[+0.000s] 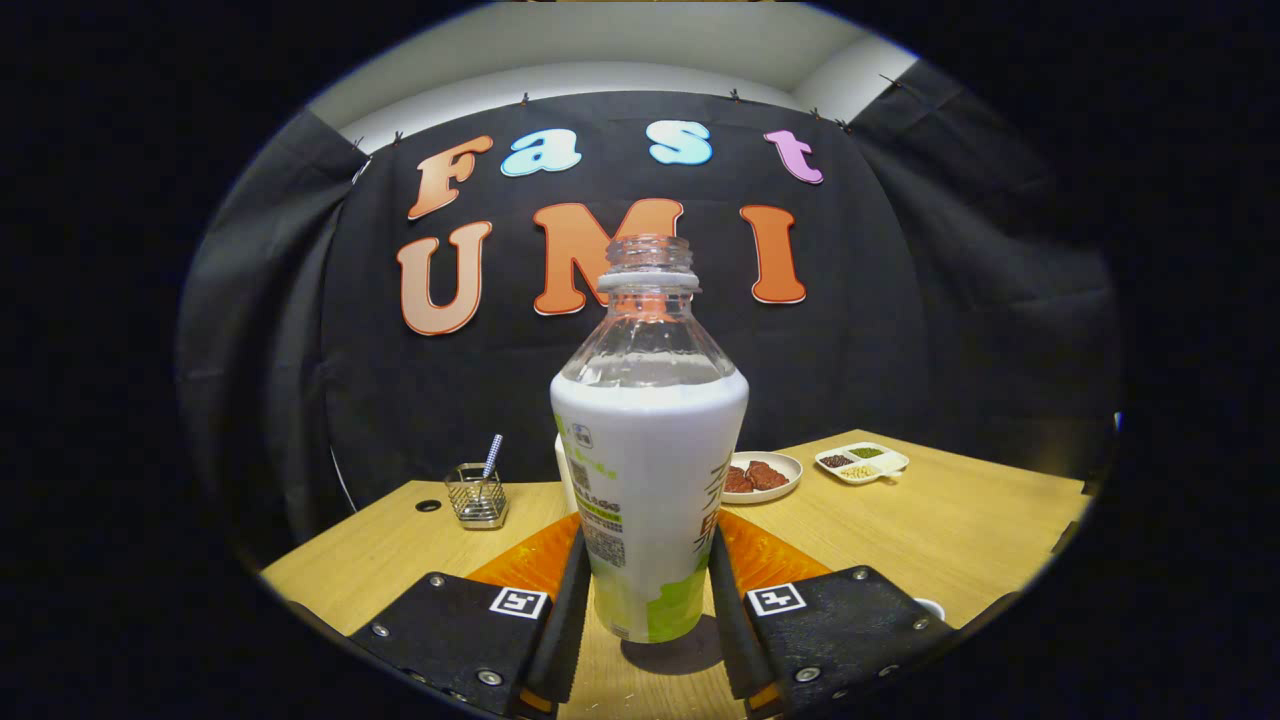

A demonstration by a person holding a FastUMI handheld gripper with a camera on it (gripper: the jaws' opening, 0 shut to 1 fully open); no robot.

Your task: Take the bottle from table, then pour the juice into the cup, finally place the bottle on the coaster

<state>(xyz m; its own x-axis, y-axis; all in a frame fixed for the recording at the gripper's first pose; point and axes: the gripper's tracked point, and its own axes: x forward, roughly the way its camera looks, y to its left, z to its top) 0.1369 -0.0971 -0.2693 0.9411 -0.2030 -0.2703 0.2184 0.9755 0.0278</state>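
Note:
An uncapped bottle (648,450) with a clear neck and a white and green label stands upright between my fingers, its base at or just above the wooden table (960,530). My gripper (647,545) is shut on the bottle's lower body, one finger pressing each side. An orange coaster (775,555) lies on the table just behind the bottle and shows on both sides of it. A white object (562,470), possibly the cup, peeks out behind the bottle's left side and is mostly hidden.
Beyond the left finger, a wire holder (477,495) with a utensil stands by a hole (428,506) in the tabletop. A plate of brown food (765,475) and a divided dish (862,462) sit beyond to the right. A white rim (930,607) shows beside the right finger.

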